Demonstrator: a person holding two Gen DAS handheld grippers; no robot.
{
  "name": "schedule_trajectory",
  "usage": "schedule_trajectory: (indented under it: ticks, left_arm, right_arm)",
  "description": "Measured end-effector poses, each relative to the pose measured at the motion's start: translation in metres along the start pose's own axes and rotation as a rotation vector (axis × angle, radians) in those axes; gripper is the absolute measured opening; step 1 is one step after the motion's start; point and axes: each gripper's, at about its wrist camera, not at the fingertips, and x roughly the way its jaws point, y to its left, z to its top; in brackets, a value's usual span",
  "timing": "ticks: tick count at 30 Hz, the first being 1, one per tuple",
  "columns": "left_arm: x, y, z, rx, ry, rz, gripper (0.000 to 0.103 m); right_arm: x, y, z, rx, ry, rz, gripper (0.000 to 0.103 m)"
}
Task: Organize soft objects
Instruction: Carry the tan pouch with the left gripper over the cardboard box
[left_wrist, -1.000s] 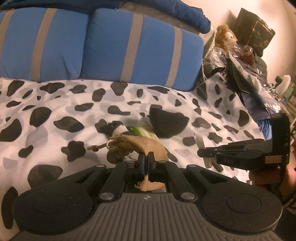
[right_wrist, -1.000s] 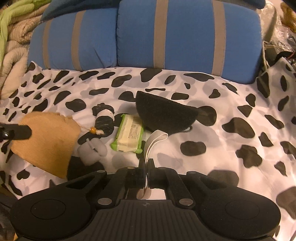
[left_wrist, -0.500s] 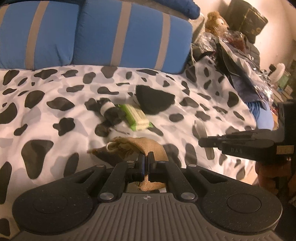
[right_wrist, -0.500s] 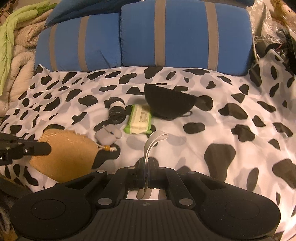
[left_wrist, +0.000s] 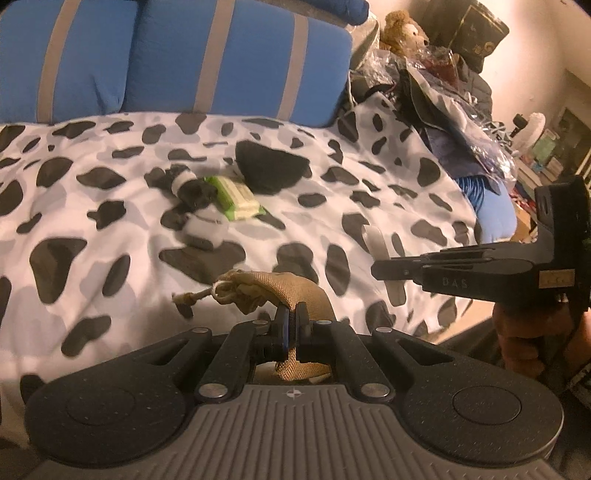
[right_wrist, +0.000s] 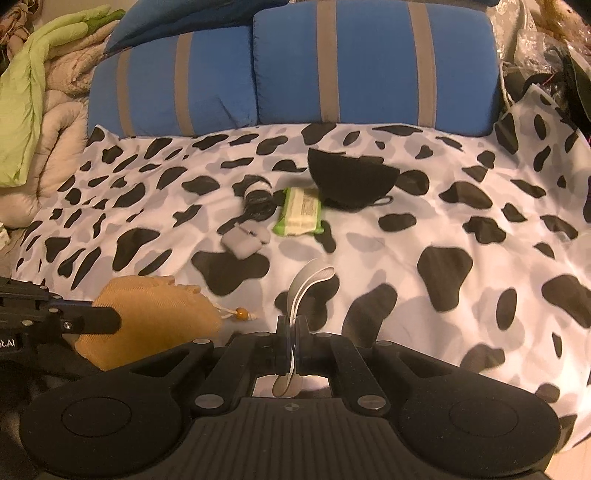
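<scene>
Burlap pouch (left_wrist: 284, 291) pinched in left gripper (left_wrist: 291, 325); right gripper (right_wrist: 291, 339) clamps white strip (right_wrist: 310, 277), teddy bear (left_wrist: 404, 31) left-view only

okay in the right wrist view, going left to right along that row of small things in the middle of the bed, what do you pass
grey earbud case → black and white rolled bundle → green wipes pack → black pouch
</scene>
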Motion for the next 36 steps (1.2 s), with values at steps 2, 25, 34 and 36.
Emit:
schedule_trajectory:
  ticks: [2, 25, 34, 36]
  left_arm:
    - [0.000, -0.004, -0.006, 0.001, 0.030, -0.005, 0.003]
    - [0.028, -0.022, -0.066, 0.058, 0.434, 0.110, 0.003]
    - [0.033, -0.022, -0.073, 0.049, 0.498, 0.153, 0.005]
    - [0.034, -0.020, -0.073, 0.039, 0.500, 0.167, 0.013]
  right_arm:
    - [-0.004, 0.004, -0.005, 0.001, 0.008, 0.007, 0.005]
    - [-0.004, 0.042, -0.056, -0.041, 0.238, 0.024, 0.005]
    - [0.003, 0.045, -0.060, -0.052, 0.289, 0.014, 0.005]
    - [0.005, 0.045, -0.061, -0.051, 0.304, 0.012, 0.005]
